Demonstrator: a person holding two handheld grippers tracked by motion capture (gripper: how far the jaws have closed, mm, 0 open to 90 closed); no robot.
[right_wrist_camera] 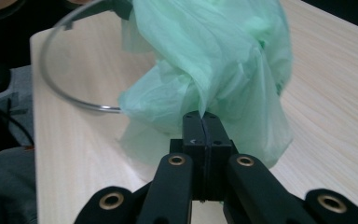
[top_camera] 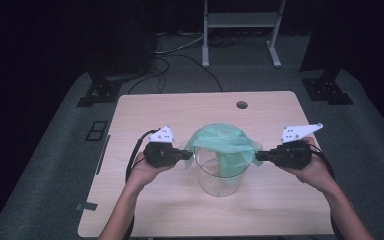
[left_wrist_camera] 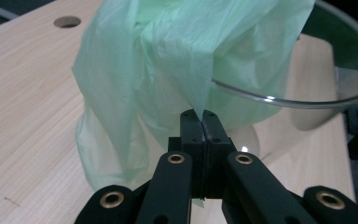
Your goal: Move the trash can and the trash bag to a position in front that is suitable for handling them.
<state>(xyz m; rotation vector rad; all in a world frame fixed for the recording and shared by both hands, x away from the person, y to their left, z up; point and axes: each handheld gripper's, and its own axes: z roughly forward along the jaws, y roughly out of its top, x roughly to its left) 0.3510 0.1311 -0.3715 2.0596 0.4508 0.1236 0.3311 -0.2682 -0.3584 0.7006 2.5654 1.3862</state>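
Bag: a thin green bag [top_camera: 225, 145] is draping over the rim of a clear tub [top_camera: 220, 182], near the middle of the bench [top_camera: 145, 210]; part of it is hanging down inside the tub, part is spilling over the outside.
Tub: it is standing upright on the bench, between the two grippers; its rim is showing as a bright curved line in both gripper views [left_wrist_camera: 279, 100] [right_wrist_camera: 70, 93].
Left gripper: the left gripper [top_camera: 186, 155] is sitting at 9 o'clock of the tub, pointing toward it, with a hand [top_camera: 145, 172] wrapping around its body.
Left jaws: they are pressing flat together on a pinched point of the bag [left_wrist_camera: 168, 70]; in the left gripper view [left_wrist_camera: 200, 122] the film is rising from between the pads and a sliver is poking out below them.
Right gripper: the right gripper [top_camera: 258, 156] is sitting at 3 o'clock of the tub, pointing back at the left one, with the other hand [top_camera: 312, 170] gripping it.
Right jaws: they are closing tight on the bag's opposite edge [right_wrist_camera: 214, 60]; in the right gripper view [right_wrist_camera: 201, 119] the film is fanning up and away from the pads.
Stretch: the bag is spanning from one gripper to the other across the tub's mouth, bunching in folds at 12 o'clock of the rim.
Bench: pale wood, with a round hole [top_camera: 241, 105] at 12 o'clock of the tub, well apart from it.
Beyond: a white frame [top_camera: 240, 30] is standing on the floor past the far edge of the bench.
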